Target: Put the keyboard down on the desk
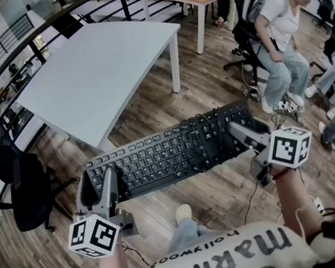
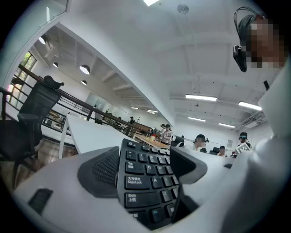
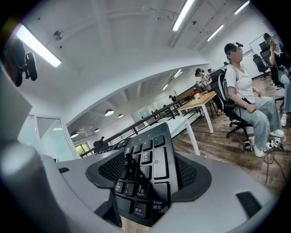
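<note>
Head view, lower centre: the left gripper (image 1: 104, 184) and the right gripper (image 1: 242, 131) each clamp one end of the keyboard (image 1: 170, 152), which hangs in the air over the wooden floor (image 1: 209, 78). I judge that the whole setting-down is left to do. The desk (image 1: 99, 65) lies beyond, in the upper left; the keyboard's underside is hidden and its cable (image 1: 207, 126) is hard to trace.

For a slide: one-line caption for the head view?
The left gripper and right gripper hold a black keyboard by its ends over the wood floor, near the white desk.
</note>
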Demonstrator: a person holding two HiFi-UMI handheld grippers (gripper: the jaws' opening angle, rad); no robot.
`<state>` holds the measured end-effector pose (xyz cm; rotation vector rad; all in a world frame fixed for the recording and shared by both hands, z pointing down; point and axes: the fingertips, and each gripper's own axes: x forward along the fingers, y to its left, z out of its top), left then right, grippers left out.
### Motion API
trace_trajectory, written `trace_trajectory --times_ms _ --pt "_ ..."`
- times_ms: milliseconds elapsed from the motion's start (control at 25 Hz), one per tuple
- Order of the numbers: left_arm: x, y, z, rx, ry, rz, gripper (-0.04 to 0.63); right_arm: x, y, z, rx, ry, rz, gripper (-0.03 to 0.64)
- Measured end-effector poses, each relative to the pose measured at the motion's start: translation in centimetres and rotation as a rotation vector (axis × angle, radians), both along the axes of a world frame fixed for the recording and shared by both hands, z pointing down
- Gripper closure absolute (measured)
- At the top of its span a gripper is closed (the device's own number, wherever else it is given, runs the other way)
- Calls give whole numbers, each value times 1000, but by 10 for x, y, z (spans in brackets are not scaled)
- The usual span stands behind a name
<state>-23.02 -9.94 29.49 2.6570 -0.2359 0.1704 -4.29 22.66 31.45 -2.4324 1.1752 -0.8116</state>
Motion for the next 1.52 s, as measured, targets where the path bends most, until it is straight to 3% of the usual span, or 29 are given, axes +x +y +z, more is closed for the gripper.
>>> trace_trajectory --times_ms 640,1000,1520 --pt "7 -3 2 4 1 28 253 -1 0 5 11 -4 25 299" --pt "2 -4 2 12 15 -1 253 2 -3 3 16 6 11 299" --pt "3 -6 6 -52 63 17 262 -1 0 -4 -2 37 24 299"
